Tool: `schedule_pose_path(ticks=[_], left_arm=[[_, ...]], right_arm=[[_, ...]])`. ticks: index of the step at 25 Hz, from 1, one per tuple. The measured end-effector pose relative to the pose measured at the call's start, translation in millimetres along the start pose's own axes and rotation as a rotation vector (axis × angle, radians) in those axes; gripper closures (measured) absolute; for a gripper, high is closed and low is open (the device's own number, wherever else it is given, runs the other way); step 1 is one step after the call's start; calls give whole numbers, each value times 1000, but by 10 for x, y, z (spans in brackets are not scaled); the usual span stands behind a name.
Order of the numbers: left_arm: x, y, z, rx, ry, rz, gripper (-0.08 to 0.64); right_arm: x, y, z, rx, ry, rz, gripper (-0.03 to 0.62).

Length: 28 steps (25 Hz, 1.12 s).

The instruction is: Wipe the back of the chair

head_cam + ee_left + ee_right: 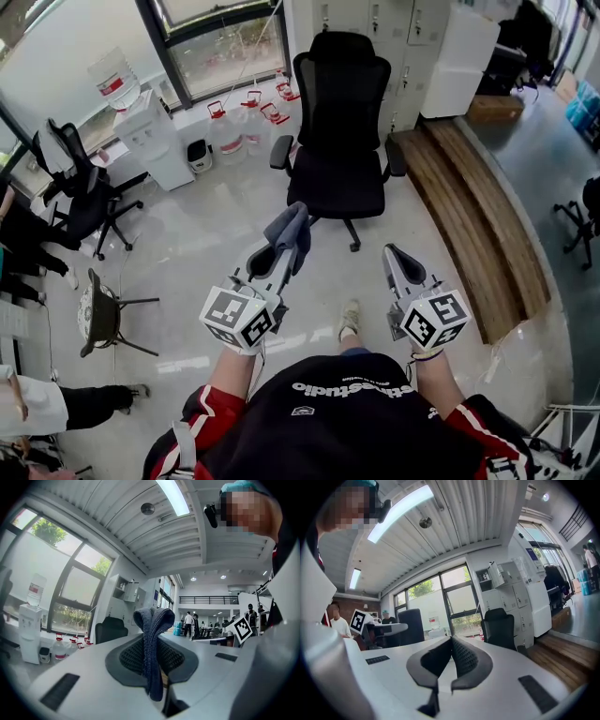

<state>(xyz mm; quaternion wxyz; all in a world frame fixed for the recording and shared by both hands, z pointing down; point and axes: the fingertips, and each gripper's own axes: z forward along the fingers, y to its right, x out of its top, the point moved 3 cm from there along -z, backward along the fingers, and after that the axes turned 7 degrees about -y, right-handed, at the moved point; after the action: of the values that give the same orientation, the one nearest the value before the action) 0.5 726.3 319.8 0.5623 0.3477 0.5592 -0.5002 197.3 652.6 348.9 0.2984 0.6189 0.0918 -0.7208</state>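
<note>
A black office chair (pixel 340 131) with a tall back and headrest stands ahead of me, facing me, near the window wall. It also shows in the left gripper view as a dark chair (pixel 110 629) and in the right gripper view as a black chair (pixel 500 628). My left gripper (pixel 279 246) is shut on a folded grey-blue cloth (pixel 292 232), which sticks up between its jaws as knitted cloth (pixel 153 644). My right gripper (pixel 392 255) is shut with nothing in it, its pads (pixel 461 657) pressed together. Both are held well short of the chair.
Water bottles (pixel 251 111) and a white dispenser (pixel 148 131) line the window wall. Another black chair (pixel 80 187) and a stool (pixel 101 314) stand at left. A wooden platform (pixel 478 216) runs along the right, by white cabinets (pixel 403 37). A seated person's leg (pixel 89 403) is lower left.
</note>
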Motion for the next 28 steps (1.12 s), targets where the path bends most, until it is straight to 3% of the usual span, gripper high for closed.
schedule_pose_path(ticks=[14, 20, 28], left_arm=[[617, -794, 2446, 39, -43, 12, 505], [849, -947, 3059, 64, -48, 26, 505], [946, -1399, 3592, 87, -68, 29, 505]], right_arm=[[978, 2003, 1515, 68, -1, 18, 580], [1264, 2570, 1810, 88, 21, 38, 580], [1387, 2987, 2332, 92, 13, 60, 580]])
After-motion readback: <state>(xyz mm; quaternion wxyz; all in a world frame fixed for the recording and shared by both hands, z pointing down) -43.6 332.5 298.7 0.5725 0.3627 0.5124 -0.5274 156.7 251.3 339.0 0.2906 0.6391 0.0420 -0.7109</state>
